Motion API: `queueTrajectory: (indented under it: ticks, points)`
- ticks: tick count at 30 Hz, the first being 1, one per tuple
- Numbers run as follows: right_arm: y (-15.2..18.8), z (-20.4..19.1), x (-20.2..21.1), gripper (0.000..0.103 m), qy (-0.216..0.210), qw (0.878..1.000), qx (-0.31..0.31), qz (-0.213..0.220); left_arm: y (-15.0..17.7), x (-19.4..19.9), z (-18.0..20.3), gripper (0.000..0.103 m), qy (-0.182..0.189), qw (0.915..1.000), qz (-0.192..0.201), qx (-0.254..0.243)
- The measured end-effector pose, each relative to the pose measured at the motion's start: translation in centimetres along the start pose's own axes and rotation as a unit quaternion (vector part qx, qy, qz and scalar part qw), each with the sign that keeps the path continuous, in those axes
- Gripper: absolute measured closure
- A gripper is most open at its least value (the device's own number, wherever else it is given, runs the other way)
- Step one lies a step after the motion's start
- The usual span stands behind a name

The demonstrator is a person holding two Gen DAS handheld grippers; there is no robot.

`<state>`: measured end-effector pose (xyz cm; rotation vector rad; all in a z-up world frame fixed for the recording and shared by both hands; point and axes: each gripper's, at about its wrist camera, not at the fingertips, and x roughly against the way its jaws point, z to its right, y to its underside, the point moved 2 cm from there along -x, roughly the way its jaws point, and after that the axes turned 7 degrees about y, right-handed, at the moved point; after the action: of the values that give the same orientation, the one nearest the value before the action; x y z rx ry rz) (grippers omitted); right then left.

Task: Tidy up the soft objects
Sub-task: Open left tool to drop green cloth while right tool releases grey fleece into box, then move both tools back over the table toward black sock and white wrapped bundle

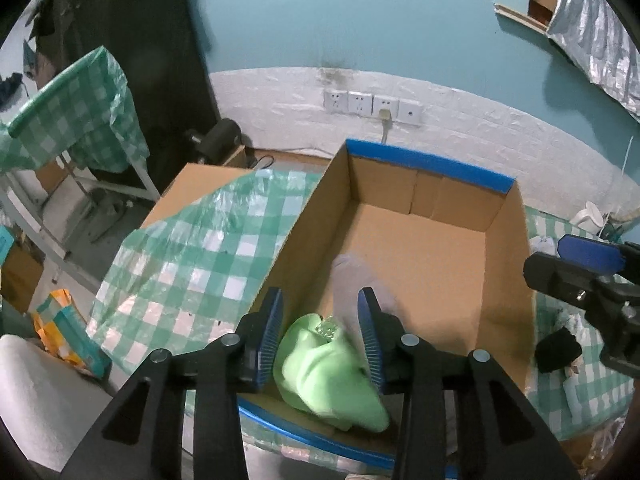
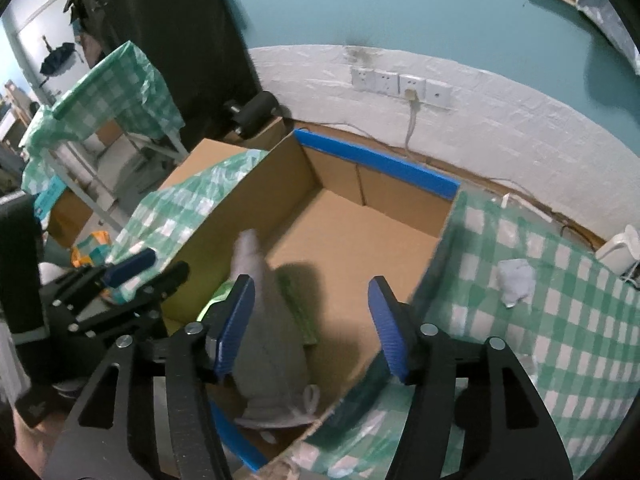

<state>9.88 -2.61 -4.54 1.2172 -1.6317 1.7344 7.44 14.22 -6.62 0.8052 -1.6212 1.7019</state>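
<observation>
An open cardboard box (image 1: 416, 184) with blue-taped rims stands on the green checked tablecloth; it also shows in the right wrist view (image 2: 376, 164). My left gripper (image 1: 320, 320) is open above the box's near corner, over a light green cloth (image 1: 324, 376) lying inside. A grey sock (image 1: 352, 272) lies beside the green cloth. My right gripper (image 2: 312, 312) is open over the box, with the grey sock (image 2: 268, 344) lying below, next to its left finger. The right gripper also shows in the left wrist view (image 1: 588, 268).
A black soft item (image 1: 558, 350) and a pale cloth lie on the tablecloth right of the box. A crumpled white-grey cloth (image 2: 516, 280) lies on the cloth to the right. A second covered table (image 1: 76, 108) stands at left. Wall sockets (image 1: 372, 106) sit behind.
</observation>
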Motion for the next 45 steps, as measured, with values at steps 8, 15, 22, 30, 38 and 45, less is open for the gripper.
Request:
queueTrajectory:
  ticks: [8,15,22,30,38,45]
  points:
    - [0.7,1.0,1.9,0.04,0.029,0.999,0.011,0.01,-0.4,1.8,2.0,0.063,0.016,0.9994,0.021,-0.021]
    - [1.2,2.2,3.7,0.04,0.042,0.999,0.005,0.016,0.1,2.8,4.4,0.063,0.028,0.9982,0.029,-0.044]
    - [2.3,4.0,5.3,0.039,0.057,0.998,0.002,0.028,0.7,3.2,7.3,0.063,0.042,0.9963,0.029,-0.069]
    - [4.4,8.8,6.2,0.039,0.072,0.997,-0.035,0.019,1.6,2.8,11.8,0.055,0.049,0.9924,0.021,-0.111]
    - [6.5,14.0,7.1,0.039,0.094,0.993,-0.075,0.013,2.3,2.5,15.4,0.055,0.067,0.9891,0.008,-0.131]
    - [8.7,17.7,6.4,0.039,0.114,0.988,-0.101,-0.004,3.0,1.9,18.2,0.042,0.076,0.9857,0.0,-0.151]
